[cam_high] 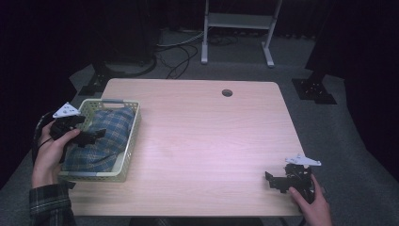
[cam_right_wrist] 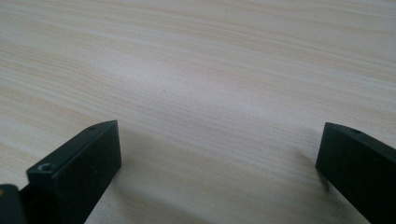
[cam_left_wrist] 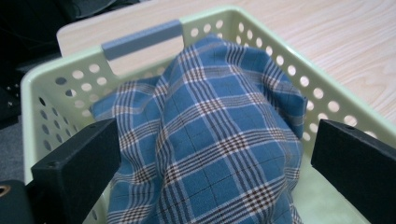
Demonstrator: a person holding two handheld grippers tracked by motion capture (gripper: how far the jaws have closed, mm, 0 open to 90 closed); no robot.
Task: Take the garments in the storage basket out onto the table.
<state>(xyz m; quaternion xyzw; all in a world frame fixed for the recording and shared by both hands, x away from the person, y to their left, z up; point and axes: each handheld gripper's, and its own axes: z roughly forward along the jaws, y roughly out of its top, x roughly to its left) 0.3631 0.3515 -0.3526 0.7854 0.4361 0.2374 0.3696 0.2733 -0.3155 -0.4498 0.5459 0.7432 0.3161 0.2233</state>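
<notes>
L tool [cam_high: 96,135] released, poised over plaid cloth [cam_left_wrist: 210,140] in basket [cam_left_wrist: 60,93]; R tool [cam_high: 273,180] released.

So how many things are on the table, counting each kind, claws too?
Pale green perforated plastic basket: 1
Blue plaid cloth, bunched inside the basket: 1
Black two-jaw claws, both open: 2, the left claw over the cloth and the right claw low over the light wooden table
Total: 4
</notes>
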